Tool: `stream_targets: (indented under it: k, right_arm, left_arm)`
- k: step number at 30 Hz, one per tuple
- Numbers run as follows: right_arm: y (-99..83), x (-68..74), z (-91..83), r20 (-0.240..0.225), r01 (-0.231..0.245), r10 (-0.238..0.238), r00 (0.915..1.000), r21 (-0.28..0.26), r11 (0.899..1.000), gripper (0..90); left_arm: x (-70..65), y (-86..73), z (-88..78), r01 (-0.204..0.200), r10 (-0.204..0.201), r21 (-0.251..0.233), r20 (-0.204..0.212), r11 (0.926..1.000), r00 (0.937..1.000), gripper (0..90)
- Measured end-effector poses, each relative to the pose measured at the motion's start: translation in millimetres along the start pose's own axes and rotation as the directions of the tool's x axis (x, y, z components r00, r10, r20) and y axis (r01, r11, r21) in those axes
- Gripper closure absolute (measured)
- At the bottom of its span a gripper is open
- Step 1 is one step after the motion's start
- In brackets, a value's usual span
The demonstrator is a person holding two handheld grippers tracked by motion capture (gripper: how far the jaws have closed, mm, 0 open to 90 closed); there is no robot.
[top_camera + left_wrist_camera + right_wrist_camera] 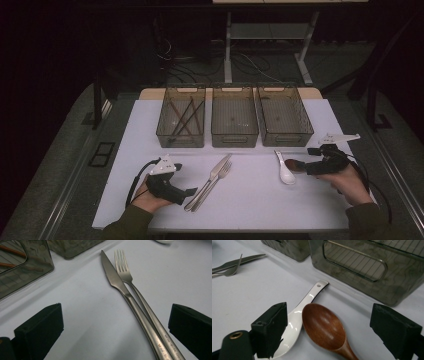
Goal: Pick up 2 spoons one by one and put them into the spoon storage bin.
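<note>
**Steel and wood wait between open jaws**

Steel first: the knife (117, 282) and fork (126, 275) lie side by side on the white table (250, 200), handles touching, with the left gripper (115, 327) low over those handles and its jaws spread wide, holding nothing. Across the table, the right gripper (328, 332) is just as open, straddling the bowl of a wooden spoon (324, 327) that rests against a white ceramic spoon (299, 317).

Both pairs look awkward to me. If the left jaws close where they hang, they may catch knife and fork together, or pinch one and skid the other away. On the right, the near jaw stands over the ceramic spoon, so a squeeze could drag it along or knock it sideways.

Three smoky plastic bins sit in a row at the back. The left bin (181, 117) holds brown chopsticks (185, 116), crossed loosely. The middle bin (234, 117) and right bin (283, 116) look empty.
</note>
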State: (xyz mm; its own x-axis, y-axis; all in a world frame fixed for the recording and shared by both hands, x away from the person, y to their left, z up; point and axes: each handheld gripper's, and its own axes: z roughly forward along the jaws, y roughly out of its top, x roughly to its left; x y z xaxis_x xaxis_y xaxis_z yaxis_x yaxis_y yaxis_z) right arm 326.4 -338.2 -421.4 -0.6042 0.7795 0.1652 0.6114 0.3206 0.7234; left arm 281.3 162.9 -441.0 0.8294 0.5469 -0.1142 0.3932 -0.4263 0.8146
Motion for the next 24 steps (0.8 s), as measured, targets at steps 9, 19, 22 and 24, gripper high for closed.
stream_targets:
  k: [9, 19, 22, 24]
  right_arm:
    - [2.0, -8.5, 11.1, -0.041, 0.0, 0.001, 0.9991, 0.043, 0.999, 31.7]
    - [-5.7, -12.2, 14.4, -0.03, 0.011, -0.009, 0.9995, 0.085, 0.996, 38.8]
    - [-6.6, -12.3, 15.7, -0.029, 0.014, -0.011, 0.9995, 0.095, 0.995, 39.6]
    - [-7.2, -12.1, 16.9, -0.028, 0.021, -0.019, 0.9994, 0.102, 0.995, 40.6]
  left_arm:
    - [0.5, -0.5, 1.0, 0.002, -0.002, 0.004, 0.008, 1.0, 1.0, 0.0]
    - [0.3, -0.8, 1.5, 0.0, 0.0, 0.01, 0.015, 1.0, 0.9999, 0.0]
    - [-0.2, -0.8, 2.4, -0.001, 0.001, 0.012, 0.017, 0.9999, 0.9999, 0.0]
    - [-0.1, -0.9, 2.6, -0.003, 0.002, 0.013, 0.016, 0.9999, 0.9999, 0.0]
